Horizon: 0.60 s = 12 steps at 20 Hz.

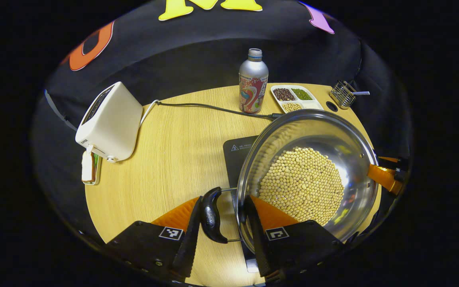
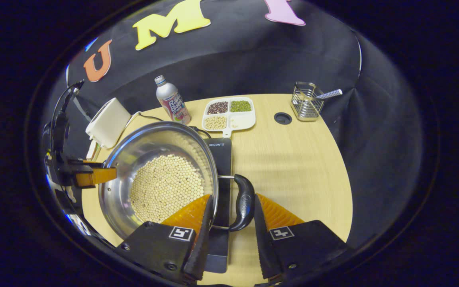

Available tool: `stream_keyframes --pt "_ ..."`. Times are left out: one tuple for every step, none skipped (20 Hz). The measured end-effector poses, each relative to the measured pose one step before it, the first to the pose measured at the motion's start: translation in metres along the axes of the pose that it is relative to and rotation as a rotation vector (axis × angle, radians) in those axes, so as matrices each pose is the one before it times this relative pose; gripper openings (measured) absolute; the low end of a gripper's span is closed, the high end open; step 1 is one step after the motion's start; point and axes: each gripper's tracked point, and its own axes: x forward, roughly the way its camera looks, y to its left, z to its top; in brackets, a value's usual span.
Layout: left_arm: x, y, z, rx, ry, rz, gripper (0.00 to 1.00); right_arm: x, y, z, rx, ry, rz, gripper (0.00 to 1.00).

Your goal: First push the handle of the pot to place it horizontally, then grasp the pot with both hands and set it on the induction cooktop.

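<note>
Steel, polished and wide-mouthed, the pot (image 1: 313, 167) sat over the black induction cooktop (image 1: 237, 153) on the wooden table (image 1: 165, 159), its bottom covered by a thick bed of pale beans (image 1: 303, 185) — a load that probably made it heavy and liable to shift if tipped. In the left gripper view the left gripper (image 1: 222, 235) straddled the pot's near black handle (image 1: 212, 215): one finger just outside the handle, the other against the pot's wall, the gap narrow; whether both pressed could not be told. In the right gripper view the right gripper (image 2: 231, 233) framed the opposite handle (image 2: 244, 202) the same way, with the fingers close on either side. The smooth wall looked slippery, so these stiff plastic loops seemed the sensible hold — both at once and kept level, lest the beans slide to one side
</note>
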Motion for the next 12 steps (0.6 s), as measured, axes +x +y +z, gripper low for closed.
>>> stream_keyframes --pt "0.00173 0.00072 0.00111 0.00803 -0.01542 0.00926 0.6 -0.00144 -0.00029 0.0003 0.02511 -0.01579 0.00327 0.55" --pt "0.00159 0.00295 0.00133 0.00384 -0.01545 0.01046 0.6 -0.00066 0.00149 0.00145 0.021 -0.0174 0.00924 0.55" --pt "0.00294 0.00217 0.00225 0.00278 -0.01165 0.00972 0.6 0.00126 0.00077 -0.00027 0.00744 -0.01394 0.0083 0.54" --pt "0.00081 0.0002 0.00001 -0.00104 -0.00799 0.00642 0.6 0.00157 -0.00081 -0.00221 0.00723 -0.00784 0.00301 0.55" --pt "0.00065 0.00005 0.00028 -0.00435 -0.00238 0.00359 0.6 0.0001 -0.00016 -0.00044 -0.00122 0.00117 -0.00074 0.55" --pt "-0.00038 -0.0014 -0.00061 -0.00166 0.00146 0.00141 0.6 0.0003 -0.00148 -0.00099 -0.01075 0.00547 -0.00161 0.54" --pt "-0.00063 -0.00045 -0.0002 -0.00031 -0.00014 -0.00062 0.6 -0.00041 -0.00072 0.00164 0.00133 -0.00244 -0.00311 0.56" --pt "0.00018 0.00084 0.00047 0.00158 -0.00261 -0.00078 0.6 0.00175 0.00033 0.00134 0.01028 -0.00505 -0.00115 0.54" --pt "0.00069 -0.00017 0.00024 -0.00515 -0.00141 0.00014 0.6 0.00074 0.00063 0.00111 -0.0022 -0.00068 -0.00087 0.54" --pt "-0.00004 -0.00148 0.00008 -0.00216 0.00027 0.00158 0.6 0.00002 -0.00091 -0.00176 -0.00894 0.00283 -0.00276 0.54" --pt "-0.00013 -0.00017 -0.0001 0.00186 0.00015 0.00008 0.6 0.00016 -0.00117 0.00054 -0.00285 0.00209 -0.00448 0.55" --pt "0.00045 -0.00003 0.00059 0.00222 -0.0034 -0.00144 0.6 -0.00068 -0.00051 0.00102 -0.00488 0.00047 -0.00557 0.54"
